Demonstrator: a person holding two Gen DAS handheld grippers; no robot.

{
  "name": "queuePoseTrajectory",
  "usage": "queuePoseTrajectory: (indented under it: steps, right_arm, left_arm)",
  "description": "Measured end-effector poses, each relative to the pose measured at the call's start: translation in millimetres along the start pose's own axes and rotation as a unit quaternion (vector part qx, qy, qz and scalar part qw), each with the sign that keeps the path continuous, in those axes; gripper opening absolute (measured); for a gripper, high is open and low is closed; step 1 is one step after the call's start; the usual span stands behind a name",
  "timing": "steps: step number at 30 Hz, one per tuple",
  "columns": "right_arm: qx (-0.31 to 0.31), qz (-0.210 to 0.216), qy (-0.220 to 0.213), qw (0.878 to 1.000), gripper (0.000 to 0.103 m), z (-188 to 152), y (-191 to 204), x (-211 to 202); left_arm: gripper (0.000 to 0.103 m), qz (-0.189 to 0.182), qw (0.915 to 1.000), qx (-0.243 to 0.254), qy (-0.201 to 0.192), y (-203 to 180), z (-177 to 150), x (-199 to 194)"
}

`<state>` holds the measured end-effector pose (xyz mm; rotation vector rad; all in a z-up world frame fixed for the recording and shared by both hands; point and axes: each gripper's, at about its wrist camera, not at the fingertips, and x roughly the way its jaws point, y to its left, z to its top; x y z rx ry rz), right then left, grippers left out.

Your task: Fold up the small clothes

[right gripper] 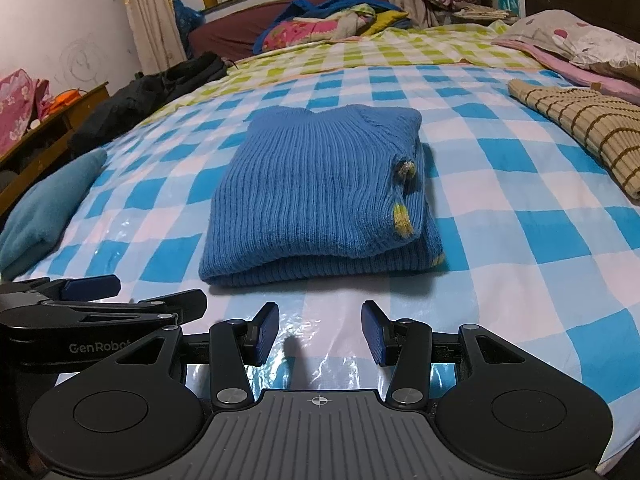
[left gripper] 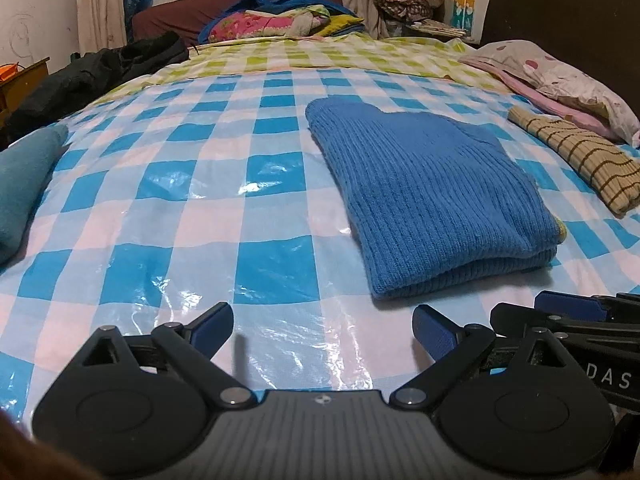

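Checkered bed cover (left gripper: 168, 216), folded blue sweater (right gripper: 316, 192), left tongs (left gripper: 323, 330) and right tongs (right gripper: 320, 330) spread, empty

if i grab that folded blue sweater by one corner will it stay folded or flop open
The blue sweater is soft ribbed knit in loose stacked layers, so it would likely sag and unfold from one corner. It looks thick, probably fairly heavy for its size. The plastic sheet beneath looks glossy, so a push may slide it rather than bunch it.
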<state>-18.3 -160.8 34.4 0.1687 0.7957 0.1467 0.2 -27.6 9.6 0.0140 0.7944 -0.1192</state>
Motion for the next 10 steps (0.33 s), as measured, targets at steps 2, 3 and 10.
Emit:
queuePoseTrajectory:
  steps: [2,3,10]
  right_arm:
    - [0.001,0.000,0.001,1.000,0.045,-0.5,0.2,0.3]
    - [0.001,0.000,0.001,1.000,0.045,-0.8,0.1,0.5]
    - [0.004,-0.001,0.003,1.000,0.046,-0.7,0.6,1.7]
  left_arm:
    - [0.101,0.001,1.0000,0.002,-0.001,-0.4,-0.4,-0.2]
    - [0.101,0.002,1.0000,0.002,-0.001,-1.1,-0.7,-0.5]
    - [0.101,0.005,1.0000,0.002,0.001,-2.3,-1.0,-0.8]
